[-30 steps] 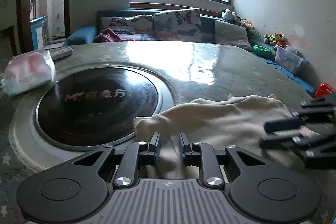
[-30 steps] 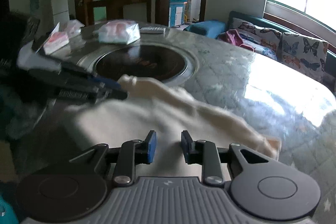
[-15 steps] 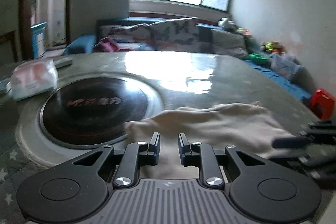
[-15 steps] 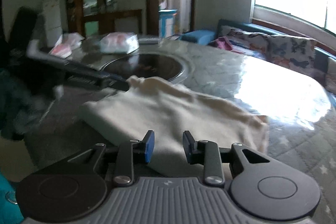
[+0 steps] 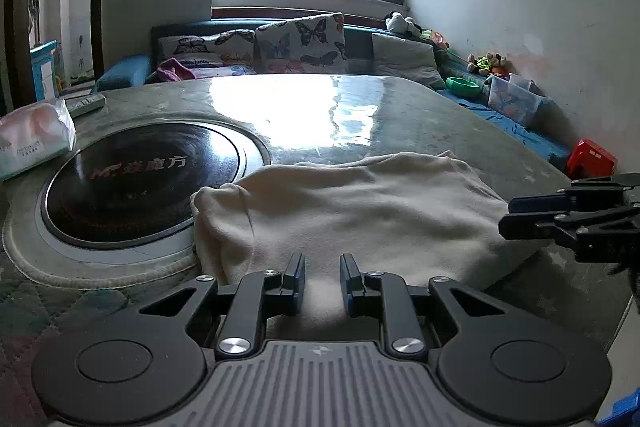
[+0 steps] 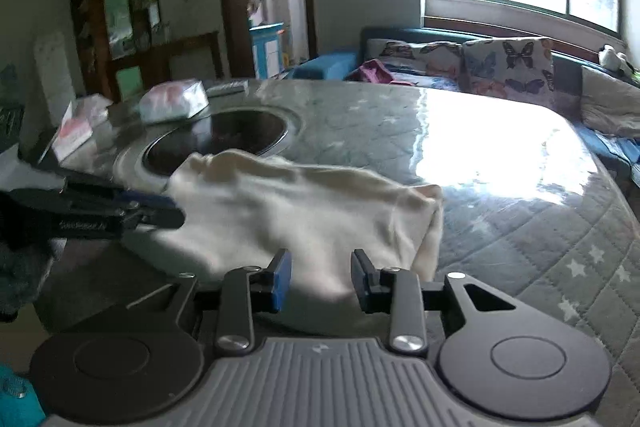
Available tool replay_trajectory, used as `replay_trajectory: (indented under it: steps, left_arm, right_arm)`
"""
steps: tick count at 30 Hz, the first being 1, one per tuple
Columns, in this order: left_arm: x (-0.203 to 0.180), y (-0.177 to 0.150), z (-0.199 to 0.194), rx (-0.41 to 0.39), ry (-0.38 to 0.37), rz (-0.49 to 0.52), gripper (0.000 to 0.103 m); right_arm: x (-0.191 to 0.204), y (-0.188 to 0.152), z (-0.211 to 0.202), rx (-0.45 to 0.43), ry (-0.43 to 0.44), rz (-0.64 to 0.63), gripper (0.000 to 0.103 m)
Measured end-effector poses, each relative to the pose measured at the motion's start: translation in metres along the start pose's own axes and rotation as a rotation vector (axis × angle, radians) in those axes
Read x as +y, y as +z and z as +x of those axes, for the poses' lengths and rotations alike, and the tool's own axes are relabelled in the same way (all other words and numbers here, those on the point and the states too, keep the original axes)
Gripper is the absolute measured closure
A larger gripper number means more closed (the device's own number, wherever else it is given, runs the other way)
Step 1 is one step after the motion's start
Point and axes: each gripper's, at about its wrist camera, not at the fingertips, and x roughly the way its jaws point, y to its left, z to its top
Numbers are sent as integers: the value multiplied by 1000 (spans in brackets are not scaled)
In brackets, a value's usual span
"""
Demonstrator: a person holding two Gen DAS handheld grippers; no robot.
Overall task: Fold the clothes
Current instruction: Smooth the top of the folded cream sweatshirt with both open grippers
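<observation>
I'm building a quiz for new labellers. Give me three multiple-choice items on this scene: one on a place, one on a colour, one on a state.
1. Where does the cloth lie?
A. on the sofa
B. on the table, beside the round black plate
C. on the floor

2. What colour is the cloth?
A. cream
B. red
C. navy

3. How do the left gripper and the right gripper stand?
A. both shut on the cloth
B. one open, one shut
C. both open, holding nothing

Answers:
1 B, its corner reaches the plate's rim.
2 A, pale in both views.
3 C, a clear gap shows between each pair of fingers.
</observation>
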Motion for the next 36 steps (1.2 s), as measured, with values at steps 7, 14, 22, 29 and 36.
replay_trajectory:
  steps: [7,14,22,29,36]
  left_arm:
    - [6,26,22,-8,-7,-44,82]
    - [15,49,49,-6,-7,-88,79]
    - [27,51,72,25,-13,-116,78]
    - [26,49,56,-4,-27,-114,56]
    - [28,45,40,-20,8,-95,28]
  right_arm:
    - [-9,-5,6,13,9,49,59]
    - [-11,-6,8,9,21,58,55]
    - [-11,-5,11,19,34,58,54]
    - [-15,11,14,14,37,51,52]
    - [-25,43,49,29,46,23,52]
